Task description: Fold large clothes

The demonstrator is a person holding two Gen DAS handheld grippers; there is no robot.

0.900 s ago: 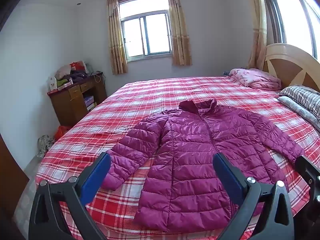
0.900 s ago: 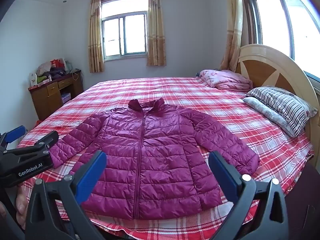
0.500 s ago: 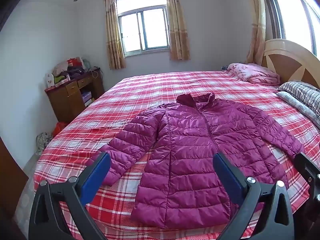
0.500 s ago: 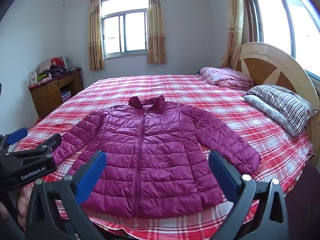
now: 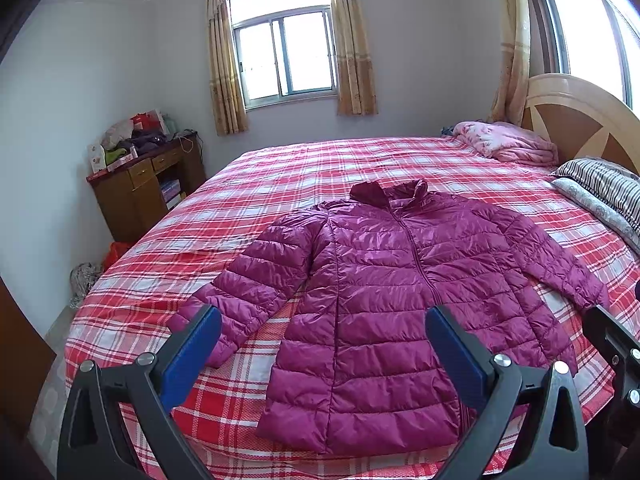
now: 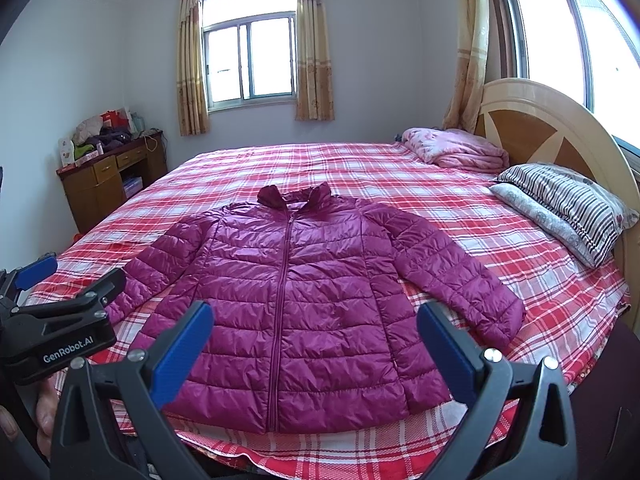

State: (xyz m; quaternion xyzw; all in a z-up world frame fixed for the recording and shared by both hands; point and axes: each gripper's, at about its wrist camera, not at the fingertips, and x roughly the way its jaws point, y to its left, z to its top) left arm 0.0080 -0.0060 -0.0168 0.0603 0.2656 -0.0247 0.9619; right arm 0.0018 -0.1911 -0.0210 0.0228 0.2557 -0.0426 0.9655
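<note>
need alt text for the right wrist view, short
A magenta puffer jacket lies flat and zipped, sleeves spread, on a bed with a red plaid sheet. The open right claw frames it from below, holding nothing; the left claw shows at the left edge. Striped pillows lie by the headboard.

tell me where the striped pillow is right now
In the right wrist view the striped pillow lies at the right edge of the bed, against the headboard, on top of a paler pillow and just nearer than the folded pink blanket.
</note>
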